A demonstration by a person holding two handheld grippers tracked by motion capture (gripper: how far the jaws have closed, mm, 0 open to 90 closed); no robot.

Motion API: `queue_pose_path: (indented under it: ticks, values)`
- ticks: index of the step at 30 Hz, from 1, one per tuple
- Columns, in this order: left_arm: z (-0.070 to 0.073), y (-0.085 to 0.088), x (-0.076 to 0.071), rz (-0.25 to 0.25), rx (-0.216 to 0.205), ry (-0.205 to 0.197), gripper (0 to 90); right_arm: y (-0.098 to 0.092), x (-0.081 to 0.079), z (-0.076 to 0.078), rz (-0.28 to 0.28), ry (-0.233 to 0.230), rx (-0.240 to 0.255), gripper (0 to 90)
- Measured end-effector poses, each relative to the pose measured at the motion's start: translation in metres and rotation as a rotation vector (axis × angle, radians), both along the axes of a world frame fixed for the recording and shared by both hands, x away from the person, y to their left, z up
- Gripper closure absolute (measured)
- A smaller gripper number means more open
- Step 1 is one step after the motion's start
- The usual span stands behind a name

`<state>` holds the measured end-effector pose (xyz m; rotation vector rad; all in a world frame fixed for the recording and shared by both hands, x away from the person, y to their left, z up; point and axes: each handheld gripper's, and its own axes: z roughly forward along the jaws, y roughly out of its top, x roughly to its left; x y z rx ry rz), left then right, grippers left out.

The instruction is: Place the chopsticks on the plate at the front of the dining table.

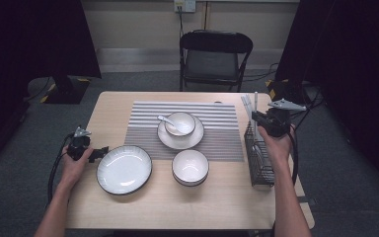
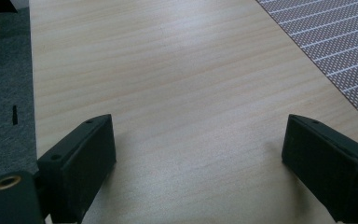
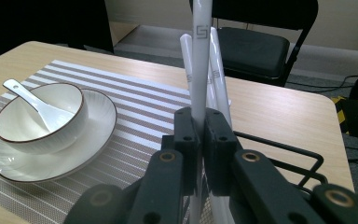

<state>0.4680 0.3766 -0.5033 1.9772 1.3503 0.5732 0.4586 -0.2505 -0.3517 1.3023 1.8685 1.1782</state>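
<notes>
My right gripper (image 3: 199, 122) is shut on a white chopstick (image 3: 199, 56) that stands upright between its pads; two more white chopsticks (image 3: 216, 65) lean right behind it. In the high view this gripper (image 1: 262, 118) hangs over the far end of the black wire basket (image 1: 259, 163) at the table's right edge, with the chopsticks (image 1: 249, 106) sticking up. My left gripper (image 1: 100, 150) rests at the table's left edge beside the large white plate (image 1: 124, 169). Its jaws stand wide apart over bare wood (image 2: 196, 135), with nothing between them.
On the striped placemat (image 1: 227, 133) a small bowl with a white spoon (image 1: 169, 121) sits on a saucer (image 1: 180, 139). A second white bowl (image 1: 190, 167) stands in front of it. A black folding chair (image 1: 214, 59) is beyond the table's far edge.
</notes>
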Motion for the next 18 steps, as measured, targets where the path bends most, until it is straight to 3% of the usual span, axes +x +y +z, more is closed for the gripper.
queue_pose_path:
  ticks: [9,18]
  values:
    - [0.0000,0.0000,0.0000,0.000,0.000,0.000,9.3,-0.0034,-0.0026,0.0025,-0.008,-0.012,0.035,85.5]
    - [0.0000,0.0000,0.0000,0.000,0.000,0.000,9.3,-0.0017,-0.0040,0.0064,0.003,-0.022,0.025,85.6]
